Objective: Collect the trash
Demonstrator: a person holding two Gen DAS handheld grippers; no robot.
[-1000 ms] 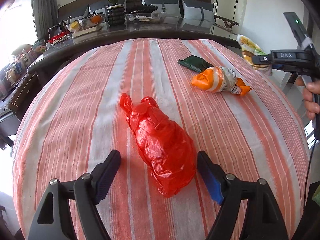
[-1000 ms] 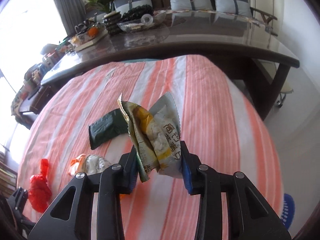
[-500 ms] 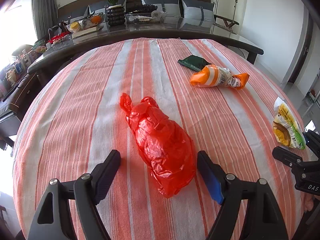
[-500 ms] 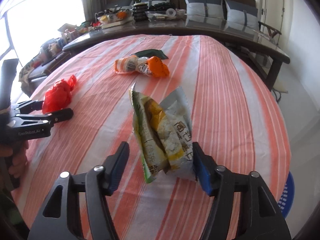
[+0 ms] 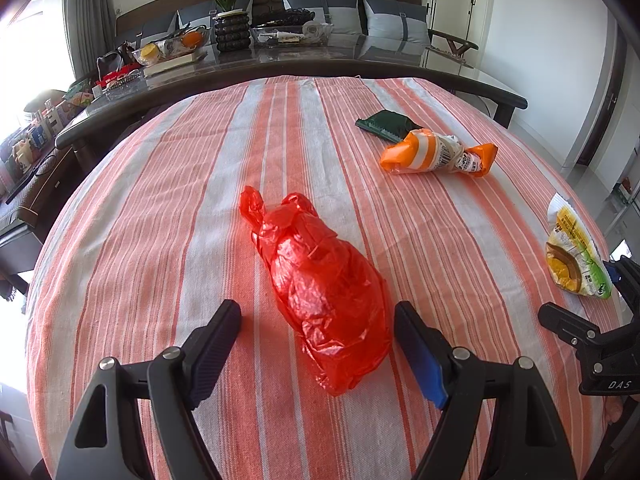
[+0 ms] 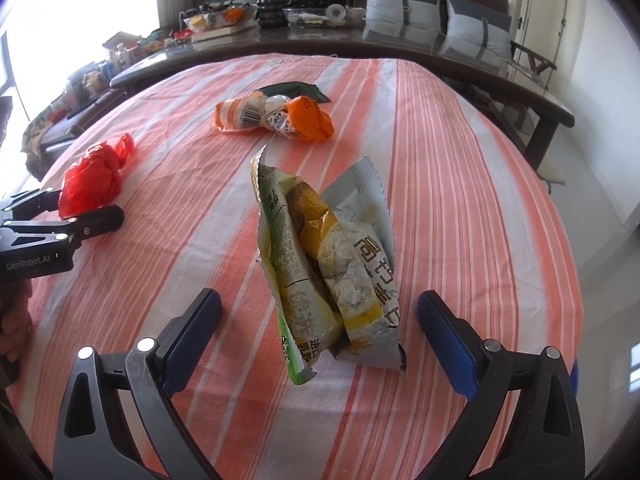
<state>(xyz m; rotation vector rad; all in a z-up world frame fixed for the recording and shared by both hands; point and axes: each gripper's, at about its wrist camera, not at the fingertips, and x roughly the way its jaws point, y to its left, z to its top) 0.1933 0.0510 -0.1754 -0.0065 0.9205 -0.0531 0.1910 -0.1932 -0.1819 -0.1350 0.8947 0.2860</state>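
Note:
A crumpled red plastic bag [image 5: 324,288] lies on the striped tablecloth [image 5: 160,240] between the fingers of my left gripper [image 5: 316,312], which stands open; the right pad is close to the bag, the left pad well apart. In the right wrist view a yellow-green snack packet [image 6: 332,264] stands on the cloth between the fingers of my right gripper [image 6: 319,298]. Its jaws are opening and neither pad touches the packet. An orange-and-white wrapper [image 5: 436,154] and a dark green packet [image 5: 384,124] lie farther back.
A dark glass table [image 5: 360,60] with bowls, a plant pot and clutter runs behind the round table. A sofa with grey cushions [image 5: 320,0] stands beyond it. The cloth's right edge [image 6: 560,240] drops to the floor. A person's hand [image 6: 12,320] holds the left gripper's handle.
My right gripper carried the snack packet toward the table's near right edge, set it on the cloth and opened off it. The left gripper and red bag stayed put.

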